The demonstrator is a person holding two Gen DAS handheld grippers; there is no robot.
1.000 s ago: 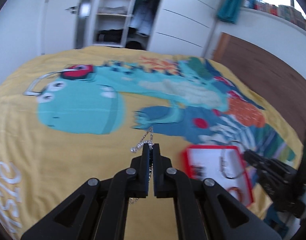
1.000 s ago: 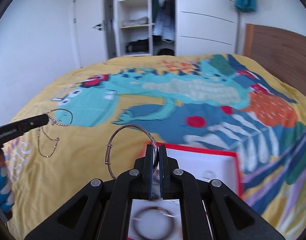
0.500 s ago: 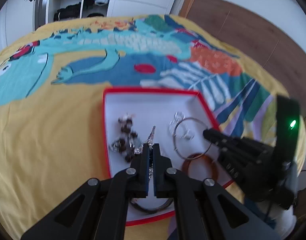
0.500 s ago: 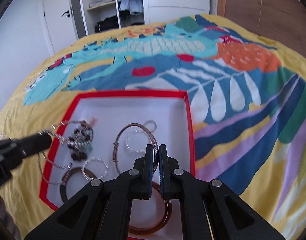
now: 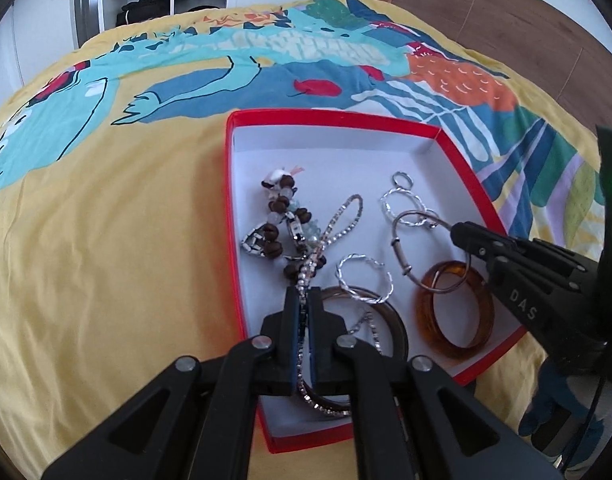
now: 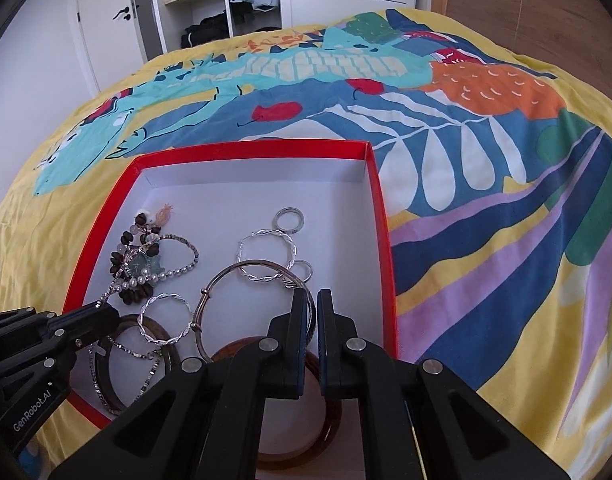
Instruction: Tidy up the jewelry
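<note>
The left tool (image 5: 302, 300) clamps a rhinestone chain (image 5: 338, 224) draped across the beaded bracelet (image 5: 284, 220) by the red box's (image 5: 330, 114) left wall. The right tool (image 6: 313, 305) grips a wire bangle (image 6: 226, 280) above its right front corner. Risk: on release, chain and beads may tangle, and the bangle may catch the twisted silver hoop (image 6: 266, 256).

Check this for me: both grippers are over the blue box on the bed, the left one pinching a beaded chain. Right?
Nearly. The box is red with a white inside, not blue, as the right wrist view shows. The left gripper does pinch the beaded chain over it.
</note>
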